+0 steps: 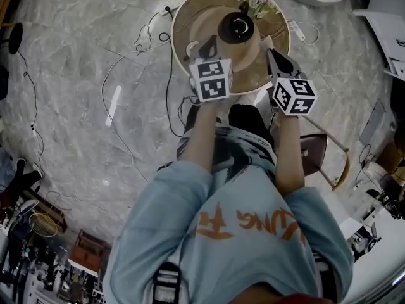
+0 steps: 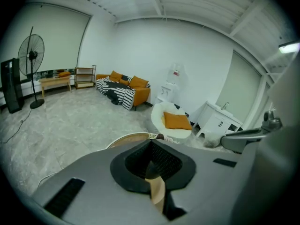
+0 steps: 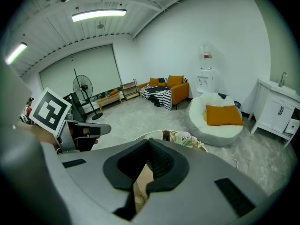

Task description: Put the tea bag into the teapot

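Note:
In the head view a dark round teapot stands on a pale tray on the round wooden table. I cannot pick out a tea bag; a small pale thing lies near the table's left rim. My left gripper hovers over the table's near left part and is shut with nothing between its pads. My right gripper is over the near right rim, also shut and empty. In the left gripper view the shut left gripper points past the table's edge. The right gripper view shows the right gripper shut.
A bunch of flowers stands behind the teapot. Cables trail over the marble floor left of the table. A chair is behind me on the right. A sofa, a beanbag and a fan stand farther off.

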The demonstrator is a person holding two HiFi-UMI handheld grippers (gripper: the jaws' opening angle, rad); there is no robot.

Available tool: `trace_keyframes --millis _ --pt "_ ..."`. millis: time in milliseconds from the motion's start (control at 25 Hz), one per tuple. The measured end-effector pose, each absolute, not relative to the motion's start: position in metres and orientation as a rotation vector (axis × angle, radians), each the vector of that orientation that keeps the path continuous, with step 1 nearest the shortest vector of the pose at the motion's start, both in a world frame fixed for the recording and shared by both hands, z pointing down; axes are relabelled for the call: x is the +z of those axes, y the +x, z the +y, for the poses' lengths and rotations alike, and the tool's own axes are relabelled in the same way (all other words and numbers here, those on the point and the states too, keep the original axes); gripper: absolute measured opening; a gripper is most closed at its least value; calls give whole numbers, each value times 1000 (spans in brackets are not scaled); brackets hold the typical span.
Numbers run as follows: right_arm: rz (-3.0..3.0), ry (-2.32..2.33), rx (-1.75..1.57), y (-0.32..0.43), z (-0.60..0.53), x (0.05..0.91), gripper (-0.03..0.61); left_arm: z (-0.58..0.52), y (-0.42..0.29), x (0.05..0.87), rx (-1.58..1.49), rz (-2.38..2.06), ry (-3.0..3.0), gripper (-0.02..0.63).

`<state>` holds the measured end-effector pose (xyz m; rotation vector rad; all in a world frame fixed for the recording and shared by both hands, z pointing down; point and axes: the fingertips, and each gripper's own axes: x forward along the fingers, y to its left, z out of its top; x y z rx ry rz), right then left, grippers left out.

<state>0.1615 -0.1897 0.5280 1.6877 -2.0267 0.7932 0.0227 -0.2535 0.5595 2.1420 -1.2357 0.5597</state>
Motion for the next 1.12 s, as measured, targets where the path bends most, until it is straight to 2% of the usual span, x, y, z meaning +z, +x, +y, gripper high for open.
trace_keyframes --millis 640,1120 --pt "-2123 1147 827 181 -252 608 15 -282 78 604 621 -1357 1943 20" --pt "-2125 979 868 154 -275 667 15 -274 71 657 676 -1360 1858 20"
